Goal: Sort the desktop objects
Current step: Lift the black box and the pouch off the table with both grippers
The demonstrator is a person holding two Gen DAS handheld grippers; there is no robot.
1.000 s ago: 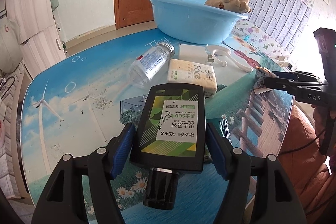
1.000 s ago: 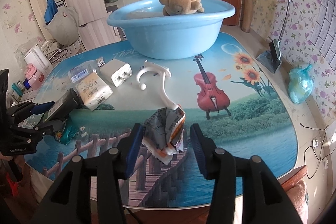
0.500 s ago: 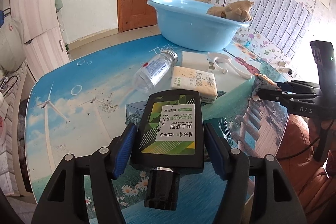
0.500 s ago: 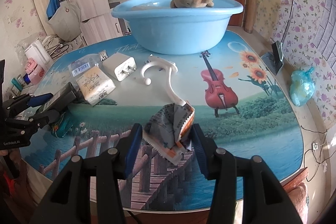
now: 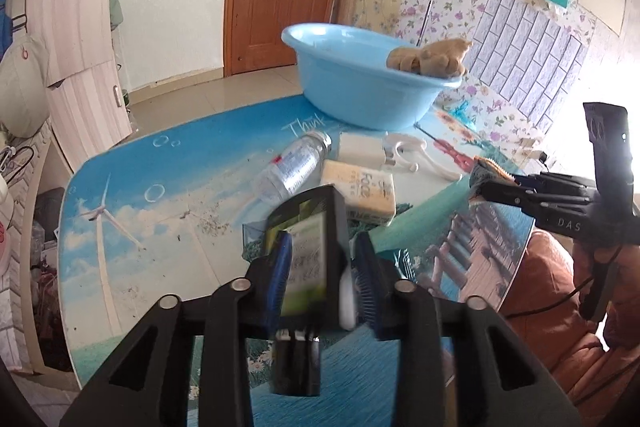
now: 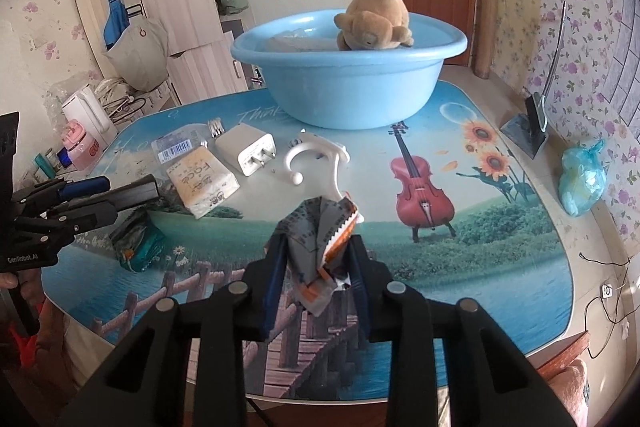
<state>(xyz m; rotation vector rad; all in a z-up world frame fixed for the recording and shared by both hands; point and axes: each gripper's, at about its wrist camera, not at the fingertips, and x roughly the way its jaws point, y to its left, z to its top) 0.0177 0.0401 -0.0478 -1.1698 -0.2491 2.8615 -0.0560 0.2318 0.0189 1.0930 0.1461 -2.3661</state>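
My left gripper [image 5: 322, 271] is closing its jaws on a black men's care bottle [image 5: 316, 247]. The bottle stands on edge between the blue pads, blurred and lifted off the picture-printed table [image 5: 168, 195]. In the right wrist view the same gripper [image 6: 108, 197] holds the black bottle [image 6: 134, 191] at the far left. My right gripper [image 6: 318, 259] is shut on a crumpled grey and orange wrapper [image 6: 320, 239] just above the table's near edge. A blue basin [image 6: 348, 95] holding a brown plush toy [image 6: 376, 19] stands at the back.
Between the grippers and the basin lie a clear plastic bottle [image 5: 292, 167], a white charger [image 6: 248, 151], a tissue pack [image 6: 202, 183] and a white hook [image 6: 320, 155]. A green packet [image 6: 138, 243] lies under the left gripper. A blue bag [image 6: 580, 183] sits at the right.
The left jaws have closed in on the black bottle, which turned onto its edge and rose a little. The right jaws have pressed together on the wrapper and crumpled it.
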